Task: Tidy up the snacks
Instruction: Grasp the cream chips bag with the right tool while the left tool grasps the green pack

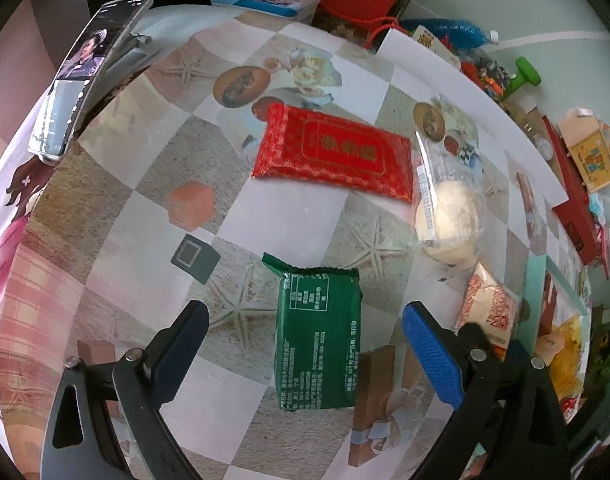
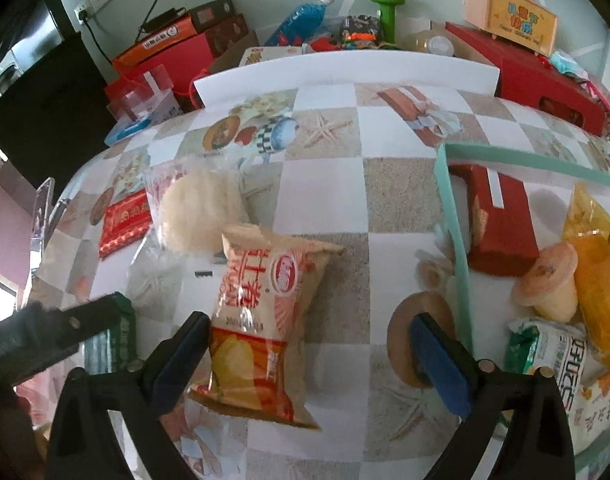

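On the table (image 1: pixel 137 220), with its checkered patterned cloth, each hand-held gripper faces its own packet. Straight ahead of the left hand-held gripper (image 1: pixel 305 356) lies the green packet (image 1: pixel 319 336), flat on the cloth, its long axis running away from the camera along the line of the fingers, so the jaws straddle its short width. That gripper is spread wide and holds nothing; neither pad touches the wrapper, with clear cloth showing on both sides.

The right hand-held gripper (image 2: pixel 311 354) is likewise wide open and empty. The orange-and-white chip bag (image 2: pixel 263 320) lies between its fingers but well off toward the left finger, whose pad looks to be touching or nearly touching the bag's edge; the right finger stands well apart from it. The bag's long axis also points roughly forward, tilted slightly.

To the right sits the mint-rimmed tray (image 2: pixel 451 216), already holding several snacks, and the right gripper is the nearer one to it. Farther out rest a red packet (image 1: pixel 333 152) and a clear-wrapped rice cake (image 1: pixel 449 216).
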`<state>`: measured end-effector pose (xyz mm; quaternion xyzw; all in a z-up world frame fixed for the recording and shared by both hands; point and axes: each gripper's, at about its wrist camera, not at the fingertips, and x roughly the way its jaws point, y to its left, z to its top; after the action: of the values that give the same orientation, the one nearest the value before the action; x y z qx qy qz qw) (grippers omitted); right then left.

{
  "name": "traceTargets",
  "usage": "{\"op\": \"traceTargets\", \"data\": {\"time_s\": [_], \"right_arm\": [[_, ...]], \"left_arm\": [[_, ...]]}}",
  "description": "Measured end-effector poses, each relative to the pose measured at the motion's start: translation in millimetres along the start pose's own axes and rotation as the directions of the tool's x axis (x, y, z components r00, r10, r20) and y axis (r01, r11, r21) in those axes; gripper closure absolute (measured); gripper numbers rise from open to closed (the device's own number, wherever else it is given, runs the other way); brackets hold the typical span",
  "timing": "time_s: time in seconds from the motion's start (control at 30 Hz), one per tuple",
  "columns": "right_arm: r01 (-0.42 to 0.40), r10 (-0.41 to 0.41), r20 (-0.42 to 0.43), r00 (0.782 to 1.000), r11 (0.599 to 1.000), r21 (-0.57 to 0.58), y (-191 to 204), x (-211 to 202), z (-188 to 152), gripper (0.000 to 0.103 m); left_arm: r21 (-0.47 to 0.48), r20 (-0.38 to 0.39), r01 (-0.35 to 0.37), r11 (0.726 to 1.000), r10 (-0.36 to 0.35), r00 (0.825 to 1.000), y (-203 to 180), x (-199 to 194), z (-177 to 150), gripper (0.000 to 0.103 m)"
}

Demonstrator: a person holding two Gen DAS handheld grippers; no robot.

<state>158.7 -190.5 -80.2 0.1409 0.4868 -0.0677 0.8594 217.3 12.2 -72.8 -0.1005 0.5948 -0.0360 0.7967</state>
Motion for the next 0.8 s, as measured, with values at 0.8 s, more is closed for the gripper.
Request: {"op": "traceTargets", "data": {"time_s": [0.8], "right_arm": [[0.072, -0.069, 0.029, 0.997, 0.987, -0.140, 19.2, 9.8, -1.3, 0.029]], "left_arm": [[0.158, -0.006, -0.018, 0.987, 0.019, 1.000, -36.5, 12.4, -6.2, 0.029]]}}
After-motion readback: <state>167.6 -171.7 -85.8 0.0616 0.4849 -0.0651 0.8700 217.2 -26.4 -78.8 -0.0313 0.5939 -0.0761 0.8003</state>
